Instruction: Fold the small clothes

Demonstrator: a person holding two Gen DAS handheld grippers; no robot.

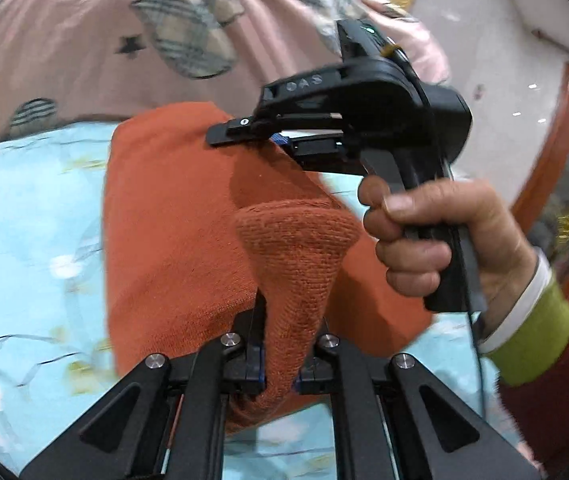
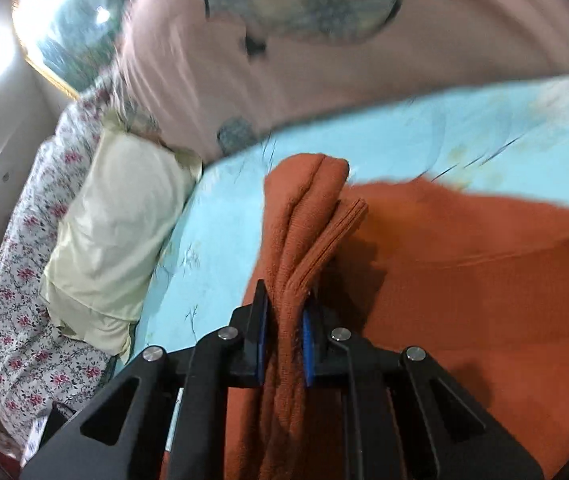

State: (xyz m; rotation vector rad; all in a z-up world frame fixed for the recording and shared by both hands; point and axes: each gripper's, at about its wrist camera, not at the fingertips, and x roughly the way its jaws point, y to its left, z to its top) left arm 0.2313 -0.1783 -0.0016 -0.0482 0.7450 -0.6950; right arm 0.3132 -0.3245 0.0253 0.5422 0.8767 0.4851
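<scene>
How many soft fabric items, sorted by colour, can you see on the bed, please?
Orange knit garment, pinched by the left tongs and the right tongs: 1
Pink patterned quilt: 1
Pale yellow pillow: 1
Light blue bedsheet: 1
Floral fabric: 1
Total: 5
</scene>
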